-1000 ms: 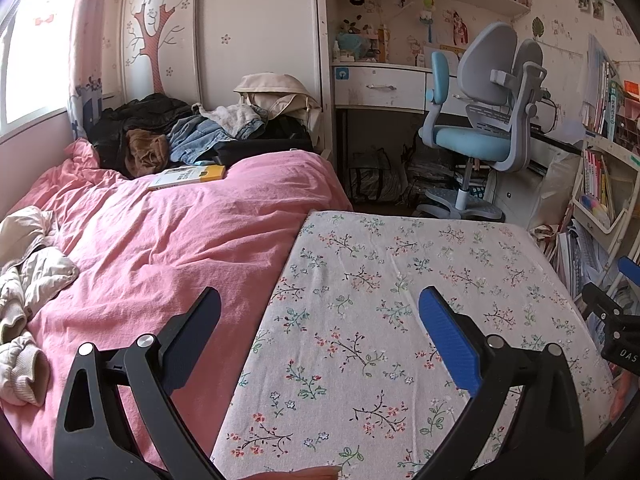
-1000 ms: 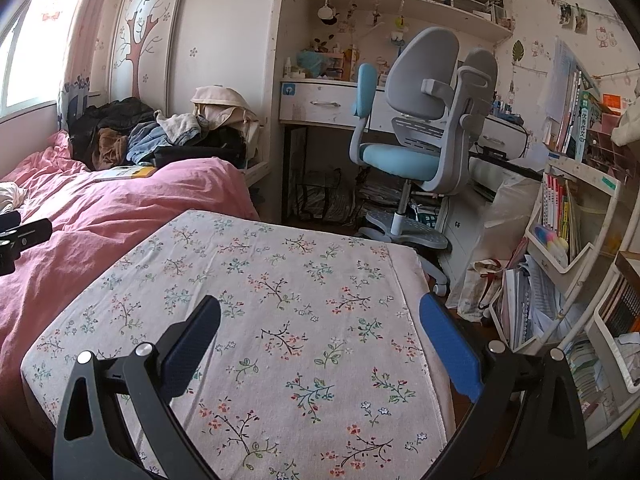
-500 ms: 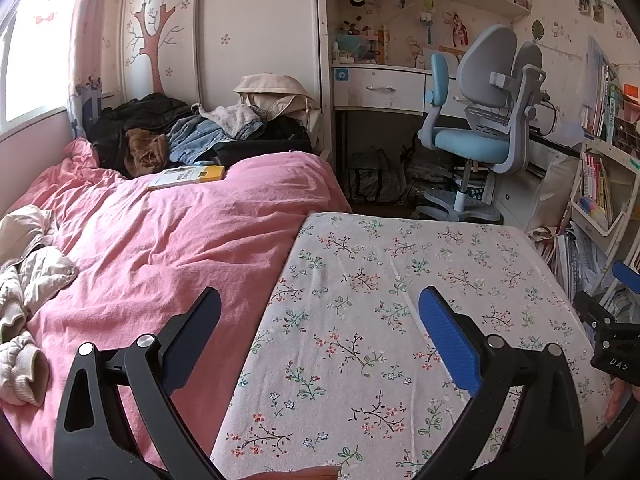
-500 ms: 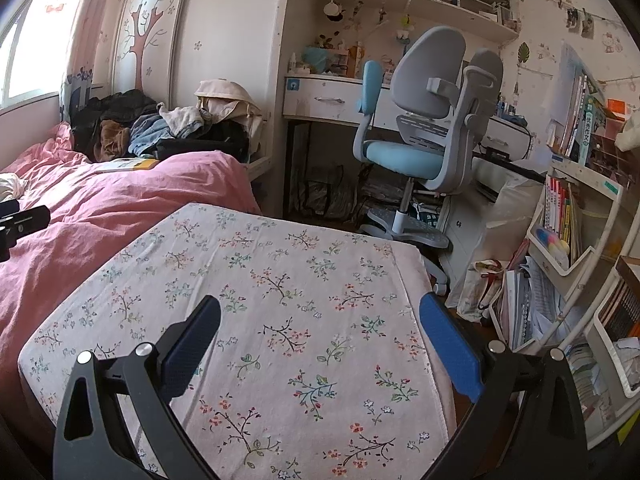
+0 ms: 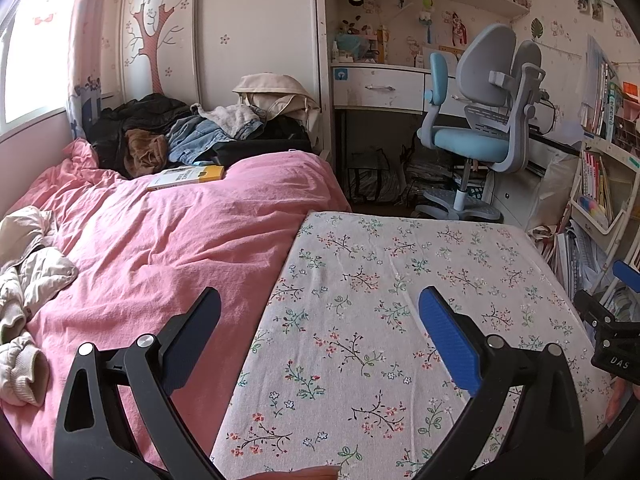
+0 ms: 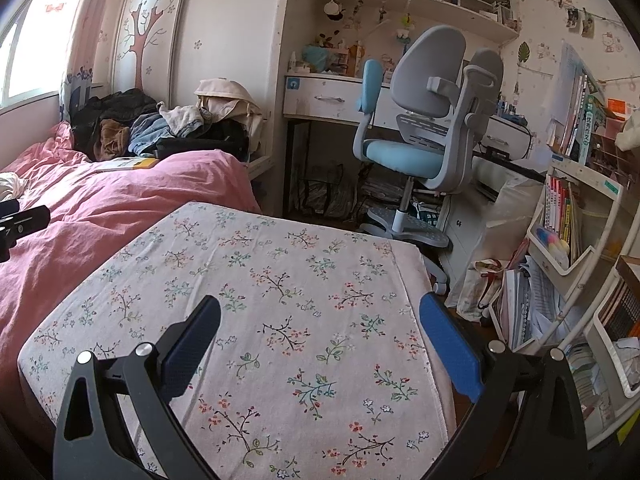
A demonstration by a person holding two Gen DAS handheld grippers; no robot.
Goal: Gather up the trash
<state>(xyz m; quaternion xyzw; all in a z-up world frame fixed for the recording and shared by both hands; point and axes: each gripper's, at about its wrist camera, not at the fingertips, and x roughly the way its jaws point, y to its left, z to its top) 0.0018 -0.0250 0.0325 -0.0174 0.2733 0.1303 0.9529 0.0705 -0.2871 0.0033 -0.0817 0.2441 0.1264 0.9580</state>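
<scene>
No trash item can be identified in either view; the flowered cloth surface (image 5: pixel 420 300) ahead of and below both sets of fingers carries nothing, so the task's thing is either out of frame or too small to tell. The left gripper (image 5: pixel 320 320) is held with its fingers spread wide and nothing between them, poised above the seam where the flowered surface meets the pink bedspread (image 5: pixel 160 240). The right gripper (image 6: pixel 320 328) is likewise fully spread and empty, poised over the same surface nearer its far-right edge. This level, forward-facing hold appears suited to surveying the room rather than to grasping. Beyond the left fingertips lie a book (image 5: pixel 186 176) and a clothes pile (image 5: pixel 192 136); to their left lies a pale garment (image 5: pixel 28 264). Beyond the right fingertips stands a desk chair (image 6: pixel 420 120); to their right, a shelf unit (image 6: pixel 568 224) with loose papers (image 6: pixel 532 300) below, a likely search area.
</scene>
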